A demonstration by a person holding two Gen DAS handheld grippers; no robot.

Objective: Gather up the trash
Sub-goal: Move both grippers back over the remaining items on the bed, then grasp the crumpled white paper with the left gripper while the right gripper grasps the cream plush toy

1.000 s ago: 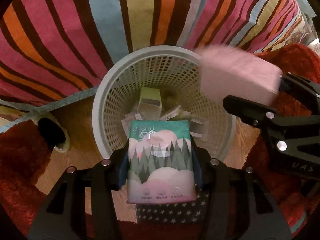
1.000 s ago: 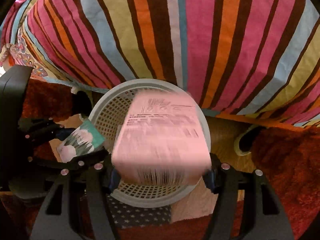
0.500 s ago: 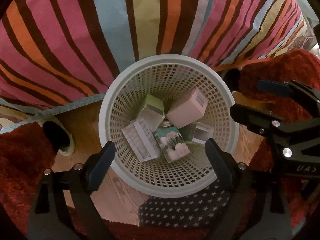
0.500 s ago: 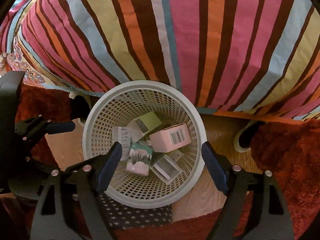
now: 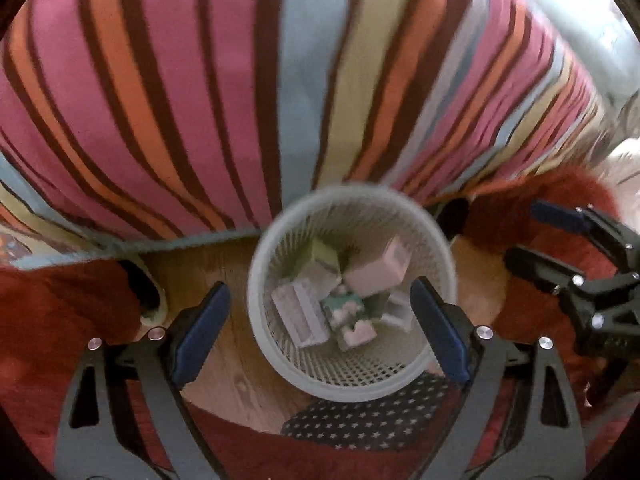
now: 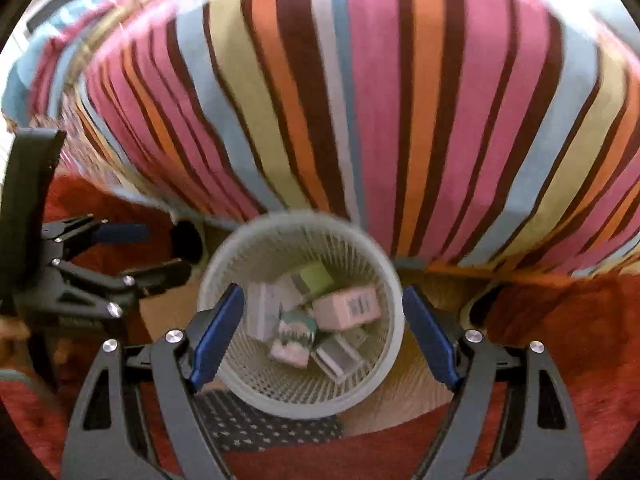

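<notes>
Striped bedspread (image 6: 360,100) hangs behind the basket (image 5: 256,280) on the floor. Boxes (image 6: 346,308) lie inside it, trash apparently collected. Left gripper (image 5: 320,332) and right gripper (image 6: 320,332) both gape, empty.

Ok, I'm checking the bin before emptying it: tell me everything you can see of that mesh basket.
The basket is round, pale grey-white, plastic-looking, with lattice walls and a solid rim. It stands upright on the wooden floor beside the striped bedcover, its near edge over a starred mat. Inside lie several small cartons, among them a pink box and a green-and-pink pack. Neither hand-held gripper touches it.
</notes>
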